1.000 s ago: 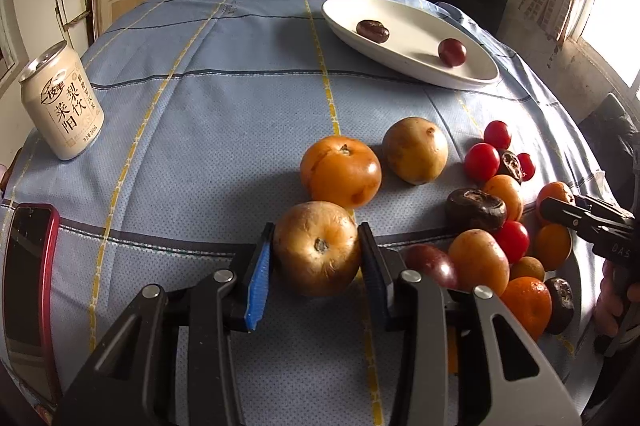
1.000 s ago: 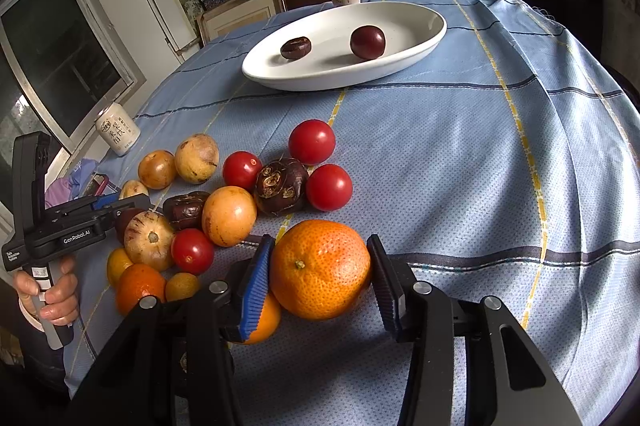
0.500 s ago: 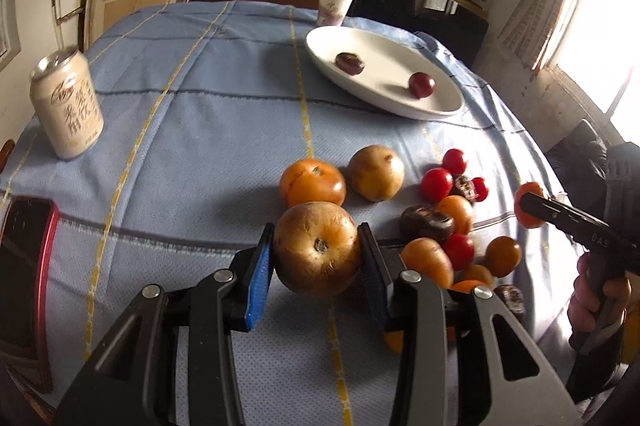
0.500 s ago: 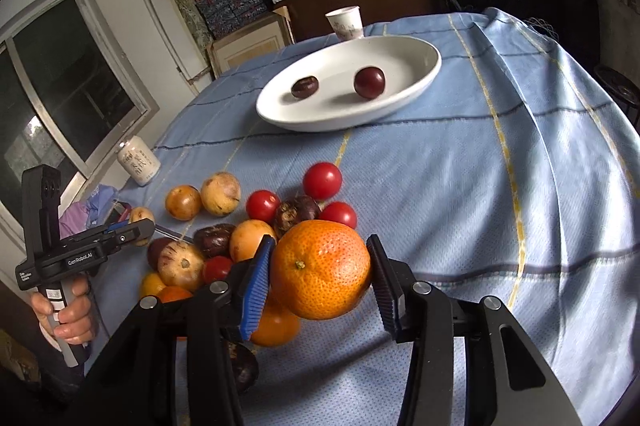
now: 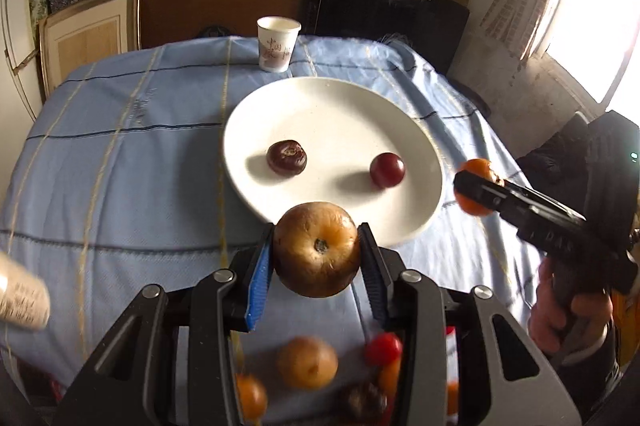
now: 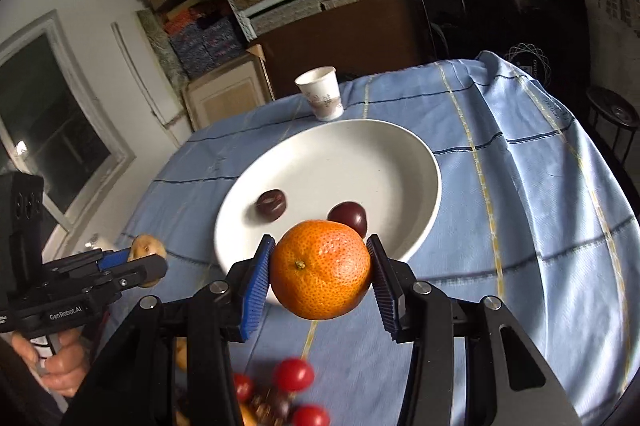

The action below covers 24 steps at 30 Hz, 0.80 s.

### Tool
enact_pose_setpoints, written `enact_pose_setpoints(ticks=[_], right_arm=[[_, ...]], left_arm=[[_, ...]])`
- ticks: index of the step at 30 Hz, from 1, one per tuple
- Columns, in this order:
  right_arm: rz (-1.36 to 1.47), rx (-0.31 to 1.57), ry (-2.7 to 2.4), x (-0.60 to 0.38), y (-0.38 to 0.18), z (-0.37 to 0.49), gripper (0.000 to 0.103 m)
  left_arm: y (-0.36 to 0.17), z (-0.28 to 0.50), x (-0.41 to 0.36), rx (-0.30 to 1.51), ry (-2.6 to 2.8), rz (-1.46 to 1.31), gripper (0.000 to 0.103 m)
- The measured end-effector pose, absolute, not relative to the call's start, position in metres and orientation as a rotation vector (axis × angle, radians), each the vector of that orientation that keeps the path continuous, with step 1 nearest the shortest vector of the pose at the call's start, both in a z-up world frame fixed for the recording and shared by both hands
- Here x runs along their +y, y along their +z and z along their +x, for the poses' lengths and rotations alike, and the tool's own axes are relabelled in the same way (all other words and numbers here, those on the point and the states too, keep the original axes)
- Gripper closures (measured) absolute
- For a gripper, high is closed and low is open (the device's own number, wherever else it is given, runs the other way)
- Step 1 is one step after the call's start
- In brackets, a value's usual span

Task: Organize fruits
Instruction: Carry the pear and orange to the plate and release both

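My left gripper [image 5: 316, 252] is shut on a brown round fruit [image 5: 316, 246] and holds it in the air just before the near rim of the white plate [image 5: 340, 105]. My right gripper [image 6: 320, 276] is shut on an orange [image 6: 320, 274], held above the plate's near edge [image 6: 400, 161]. The plate holds a dark wrinkled fruit [image 5: 287, 157] and a dark red plum [image 5: 387, 169]. The right gripper with its orange shows in the left wrist view [image 5: 476, 187]; the left gripper shows in the right wrist view [image 6: 148, 260].
A paper cup [image 5: 278, 43] stands behind the plate on the blue tablecloth [image 5: 120, 165]. Several loose fruits, among them red tomatoes [image 6: 293, 374] and a brown fruit [image 5: 307, 362], lie below the grippers. A can [image 5: 20, 298] is at the left edge.
Both grippers have risen with their fruits and moved forward to the plate. The pile of loose fruits has dropped below and behind the fingers.
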State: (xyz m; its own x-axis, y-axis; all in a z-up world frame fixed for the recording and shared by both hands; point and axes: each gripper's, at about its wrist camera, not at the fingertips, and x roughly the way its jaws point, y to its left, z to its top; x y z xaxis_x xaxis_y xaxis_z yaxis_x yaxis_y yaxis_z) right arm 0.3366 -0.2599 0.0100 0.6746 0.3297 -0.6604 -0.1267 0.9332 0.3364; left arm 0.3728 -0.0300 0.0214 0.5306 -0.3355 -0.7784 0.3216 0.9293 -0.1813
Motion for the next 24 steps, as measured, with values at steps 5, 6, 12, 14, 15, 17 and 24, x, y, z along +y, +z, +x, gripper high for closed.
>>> enact_pose_setpoints(ticks=[5,6,12,14,15,17,24], right_arm=[[0.243,0.845,0.256,-0.243,-0.011,0.356,0.056],[0.231,0.847,0.250,-0.240,-0.013,0.357,0.056],[0.191,0.863,0.237,-0.234,-0.027,0.363,0.056],[0.186,0.876,0.238,-0.232,-0.031,0.365,0.056],[0.182,0.883,0.237,-0.231,-0.034,0.365,0.055],[0.174,0.890,0.233,-0.230,-0.037,0.366,0.055],[0.198,0.781,0.256,-0.242,-0.002,0.339,0.049]], left_arm=[[-0.009,0.418,-0.054,1.004,-0.352,0.012,0.063],[-0.015,0.425,-0.055,1.015,-0.344,0.011,0.063],[-0.037,0.443,-0.061,1.048,-0.330,0.024,0.063],[-0.040,0.445,-0.062,1.052,-0.328,0.033,0.063],[-0.041,0.446,-0.063,1.054,-0.327,0.035,0.063],[-0.042,0.446,-0.063,1.056,-0.317,0.040,0.062],[0.006,0.415,-0.046,0.913,-0.310,0.045,0.032]])
